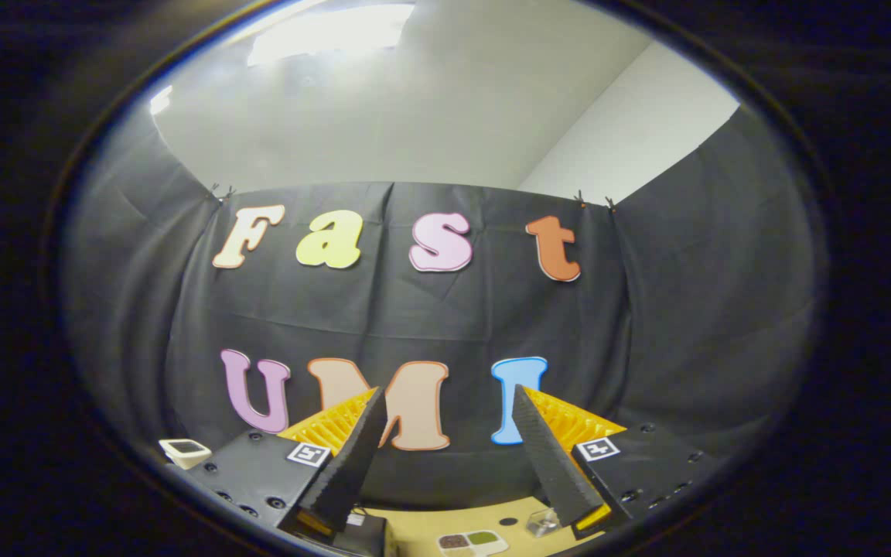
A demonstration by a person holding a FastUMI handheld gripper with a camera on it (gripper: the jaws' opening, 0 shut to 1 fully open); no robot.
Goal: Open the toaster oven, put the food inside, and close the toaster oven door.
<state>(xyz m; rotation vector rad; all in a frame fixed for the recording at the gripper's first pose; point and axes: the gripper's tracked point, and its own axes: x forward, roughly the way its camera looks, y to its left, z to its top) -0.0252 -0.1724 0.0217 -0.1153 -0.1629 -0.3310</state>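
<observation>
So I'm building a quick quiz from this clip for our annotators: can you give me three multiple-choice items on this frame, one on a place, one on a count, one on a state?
1. Where does the small divided dish lie?
A. On the tabletop, low between the fingers
B. Hanging on the cloth wall
C. Clamped between the fingers

2. How many compartments of the dish show a filling?
A. None
B. Two
C. Five

3. How do the fingers of the hand-held gripper stand?
A. Shut on the dish
B. Shut on nothing
C. Apart, holding nothing

Answers:
1 A: the divided dish sits on the tan tabletop, below and between the two fingers.
2 B: one dark brown filling and one green filling show.
3 C: the hand-held gripper has a wide gap between its fingers, through which the black cloth wall shows.
</observation>
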